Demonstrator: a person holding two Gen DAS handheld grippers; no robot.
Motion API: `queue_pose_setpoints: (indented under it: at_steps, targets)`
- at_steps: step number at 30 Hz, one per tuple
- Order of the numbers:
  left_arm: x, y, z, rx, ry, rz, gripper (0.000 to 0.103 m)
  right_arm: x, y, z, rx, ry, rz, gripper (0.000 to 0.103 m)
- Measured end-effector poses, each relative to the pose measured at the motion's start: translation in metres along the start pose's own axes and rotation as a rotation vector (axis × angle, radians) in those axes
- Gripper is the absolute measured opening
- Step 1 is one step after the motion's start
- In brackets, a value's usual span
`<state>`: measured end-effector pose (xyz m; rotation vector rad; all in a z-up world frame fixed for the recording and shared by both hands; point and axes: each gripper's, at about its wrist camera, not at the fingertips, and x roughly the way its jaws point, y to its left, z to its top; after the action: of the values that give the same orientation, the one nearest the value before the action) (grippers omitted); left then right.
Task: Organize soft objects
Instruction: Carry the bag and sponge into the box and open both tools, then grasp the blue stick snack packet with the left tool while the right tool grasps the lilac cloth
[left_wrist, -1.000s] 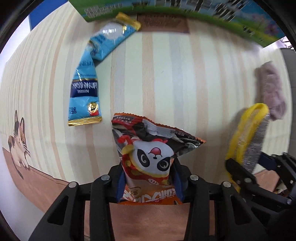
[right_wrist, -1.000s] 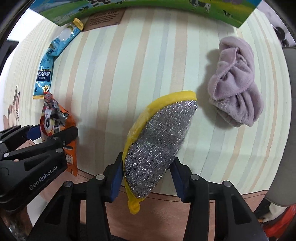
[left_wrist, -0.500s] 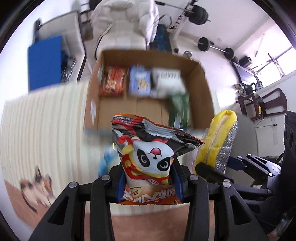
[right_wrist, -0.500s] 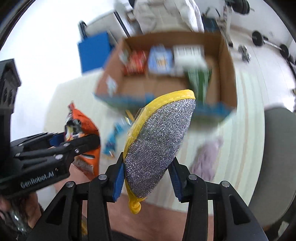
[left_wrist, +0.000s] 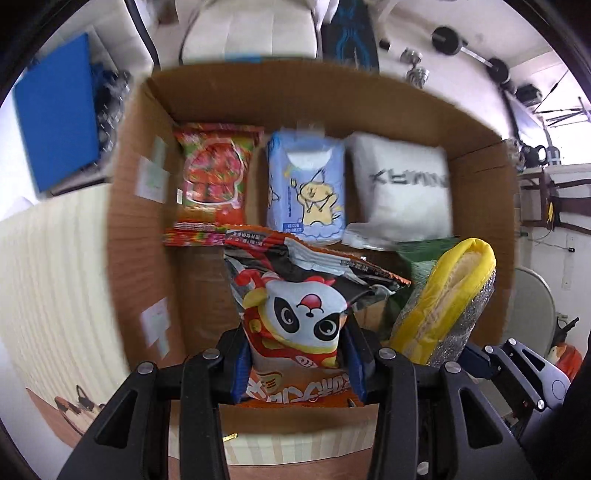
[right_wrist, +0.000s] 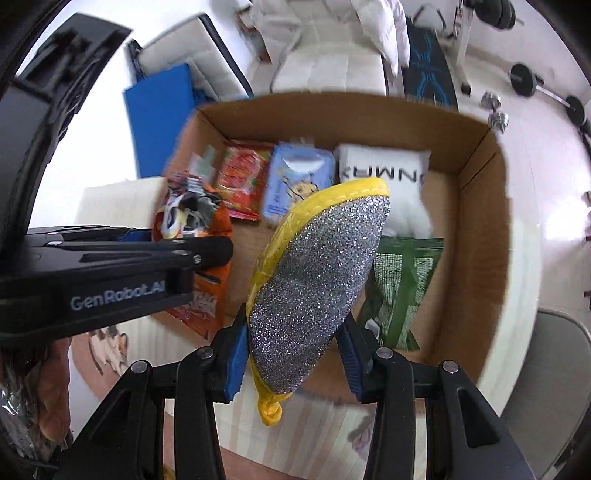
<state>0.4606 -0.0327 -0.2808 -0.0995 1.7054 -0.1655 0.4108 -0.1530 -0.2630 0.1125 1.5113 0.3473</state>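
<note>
Both grippers have risen from the striped worktop (left_wrist: 55, 277) and now hang over the open cardboard box (left_wrist: 140, 184), closer than half a second ago. So the carrying seems nearly done, and release comes next. The left gripper (left_wrist: 295, 363) points forward and down, fingers clamped on the panda snack bag (left_wrist: 295, 317). The right gripper (right_wrist: 295, 356), just beside it, grips the yellow scouring sponge (right_wrist: 314, 280) above the green packet (right_wrist: 402, 284).

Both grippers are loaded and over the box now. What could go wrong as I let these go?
The left gripper holds the panda snack bag and the right gripper the sponge close together; releasing both at once may make them collide. The bag sits near the cardboard box's near wall and could catch on it. The sponge may land on the green packet, not bare floor.
</note>
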Motion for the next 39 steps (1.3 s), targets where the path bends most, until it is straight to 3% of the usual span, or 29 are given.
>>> queue_pose_setpoints:
  at_steps: [10,13,14,15,16,20,22,24,27,39]
  targets:
    - [0.057,0.005,0.021,0.015,0.126,-0.015,0.041,0.07,-0.018,0.012,0.011,0.131,-0.017,0.046]
    - [0.057,0.01,0.017,-0.015,0.159,-0.075,0.045,0.078,-0.018,0.015,0.02,0.167,-0.022,0.051]
    - [0.054,0.011,0.015,-0.018,0.154,-0.081,0.053,0.079,-0.017,0.017,0.019,0.173,-0.034,0.06]
    - [0.048,0.011,0.014,-0.016,0.14,-0.073,0.062,0.076,-0.016,0.018,0.015,0.165,-0.055,0.075]
    - [0.038,0.011,0.012,-0.008,0.109,-0.057,0.067,0.072,-0.014,0.019,0.006,0.15,-0.074,0.081]
    - [0.001,0.009,0.003,0.015,0.017,-0.015,0.09,0.047,-0.006,0.019,-0.009,0.119,-0.103,0.085]
    - [-0.017,0.005,-0.005,0.032,-0.028,0.002,0.092,0.033,-0.004,0.019,-0.002,0.1,-0.12,0.09]
    - [-0.039,0.002,-0.019,0.043,-0.097,0.044,0.093,0.018,-0.003,0.017,0.016,0.07,-0.134,0.102]
    - [-0.065,0.001,-0.042,0.048,-0.177,0.078,0.102,-0.004,-0.005,0.014,0.052,0.008,-0.154,0.103]
    - [-0.111,0.004,-0.103,0.004,-0.41,0.109,0.103,-0.08,0.005,-0.048,0.106,-0.182,-0.206,0.103]
